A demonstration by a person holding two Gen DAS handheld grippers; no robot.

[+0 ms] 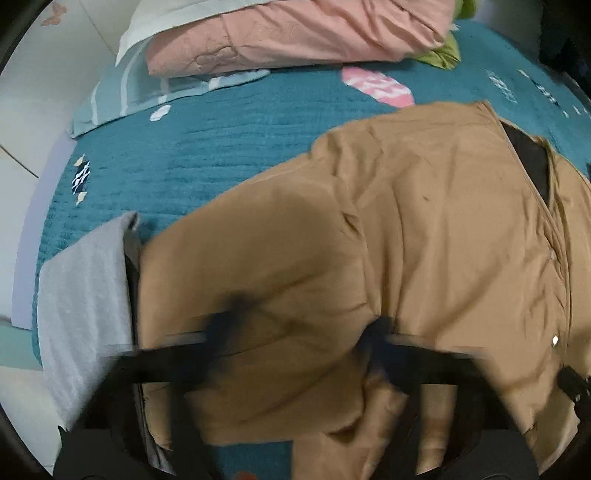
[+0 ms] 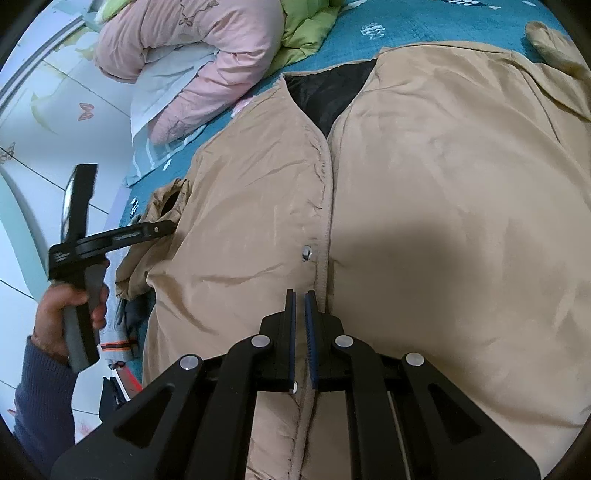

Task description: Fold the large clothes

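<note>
A large tan jacket [image 2: 424,192] with black lining lies spread front-up on a teal bedspread [image 1: 207,155]; it also shows in the left wrist view [image 1: 424,240]. My right gripper [image 2: 300,295] hovers over the jacket's front placket near a snap, jaws almost closed with a thin gap and nothing between them. My left gripper [image 1: 306,328] is blurred by motion, fingers wide apart over the jacket's sleeve. In the right wrist view the left gripper [image 2: 162,229] reaches the sleeve cuff [image 2: 170,199] at the jacket's left side.
A pink quilt [image 1: 295,29] and a green quilt [image 2: 306,33] are piled at the far end of the bed. A grey garment [image 1: 85,295] lies under the jacket's left edge. The bed edge and white floor [image 2: 55,129] are to the left.
</note>
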